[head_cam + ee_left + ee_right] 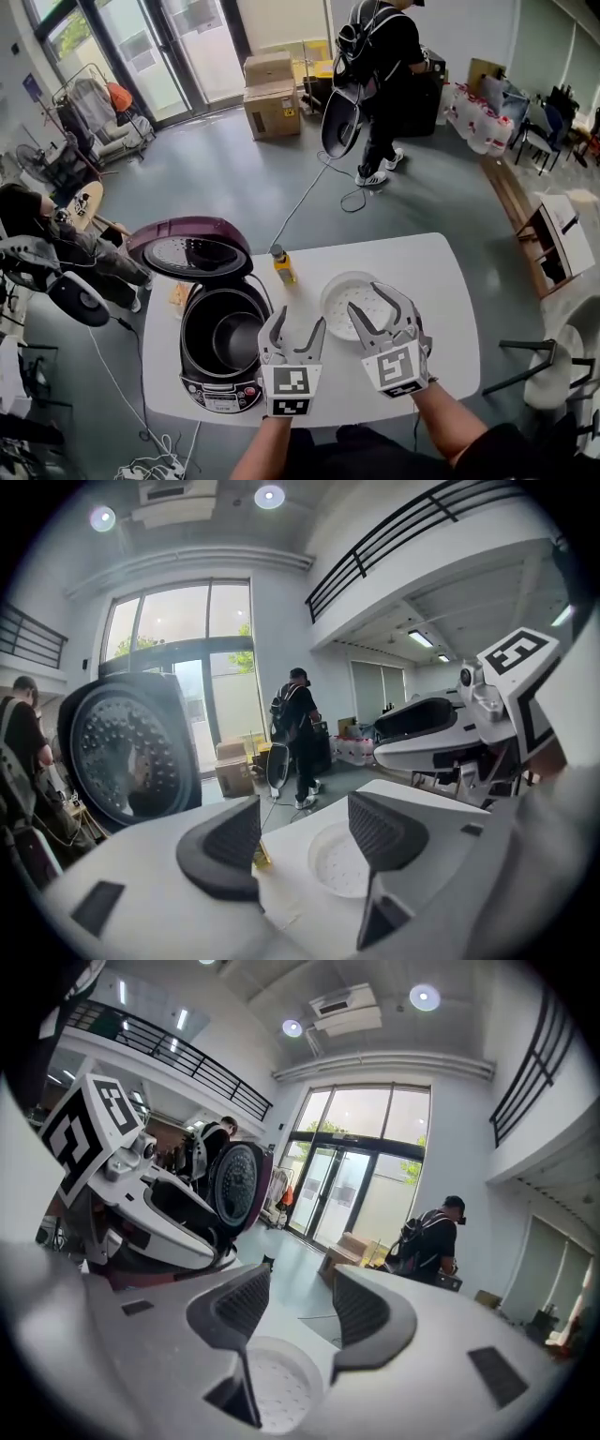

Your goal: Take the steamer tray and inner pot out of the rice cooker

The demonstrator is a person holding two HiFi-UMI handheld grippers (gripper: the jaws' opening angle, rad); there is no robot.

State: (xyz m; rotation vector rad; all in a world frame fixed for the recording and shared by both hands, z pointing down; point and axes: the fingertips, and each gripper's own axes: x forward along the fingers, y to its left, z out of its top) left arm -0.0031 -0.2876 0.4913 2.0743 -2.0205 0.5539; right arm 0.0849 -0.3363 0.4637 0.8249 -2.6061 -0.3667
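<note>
The rice cooker stands on the left of the white table with its purple lid swung up. The dark inner pot sits inside the cooker. The white perforated steamer tray lies on the table to the cooker's right. My left gripper hovers by the cooker's right rim, open and empty. My right gripper hangs over the tray, open and empty. The tray shows between the left gripper's fingers, far below. The tray also lies under my right gripper.
A small yellow bottle stands behind the cooker and tray. A person with a backpack walks on the floor beyond, near cardboard boxes. Another person sits at the left. A stool is at the table's right.
</note>
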